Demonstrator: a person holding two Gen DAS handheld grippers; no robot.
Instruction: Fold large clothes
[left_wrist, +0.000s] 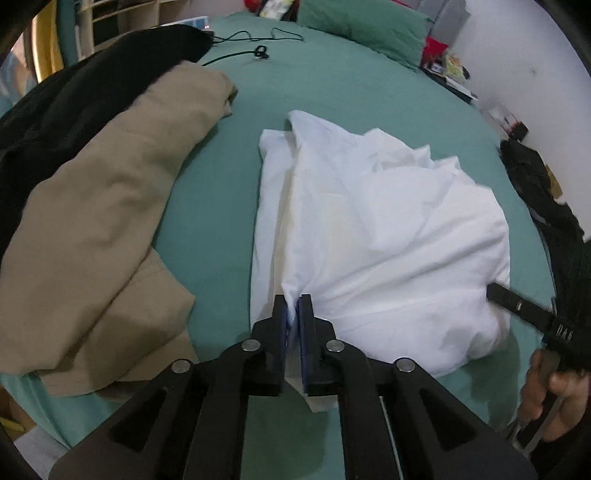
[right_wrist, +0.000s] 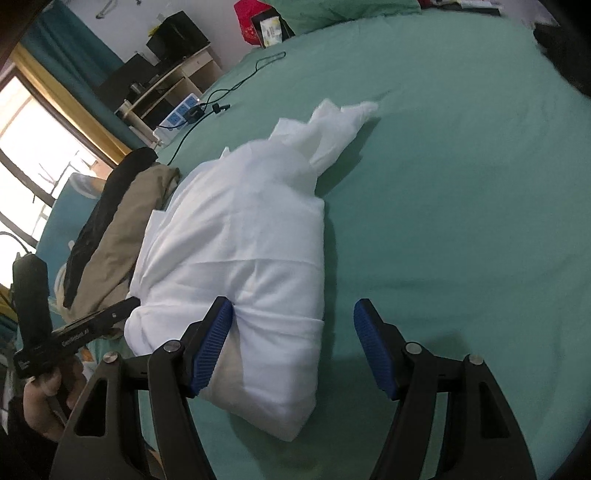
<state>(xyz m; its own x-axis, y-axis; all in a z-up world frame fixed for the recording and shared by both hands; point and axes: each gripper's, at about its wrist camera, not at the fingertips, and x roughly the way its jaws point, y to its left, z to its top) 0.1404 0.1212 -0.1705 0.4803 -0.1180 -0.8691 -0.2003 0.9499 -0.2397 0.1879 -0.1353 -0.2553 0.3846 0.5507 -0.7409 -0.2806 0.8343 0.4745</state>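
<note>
A large white garment (left_wrist: 388, 229) lies bunched and partly folded on the green bed sheet (left_wrist: 332, 85). My left gripper (left_wrist: 294, 310) is shut on a pinch of its near edge, the cloth fanning out from the blue pads. In the right wrist view the same white garment (right_wrist: 240, 236) runs away from me. My right gripper (right_wrist: 293, 302) stands open over its near end. The left blue pad touches the cloth and the right pad hangs over bare sheet. The left gripper (right_wrist: 125, 308) shows from the side at the garment's left edge, in a hand.
A beige garment (left_wrist: 92, 221) and a black one (left_wrist: 74, 92) lie piled left of the white one. Black cables (left_wrist: 243, 40) and a green pillow (left_wrist: 362, 29) are at the bed's far end. Dark clothing (left_wrist: 535, 184) lies on the right. A power strip (right_wrist: 177, 114) rests near shelves.
</note>
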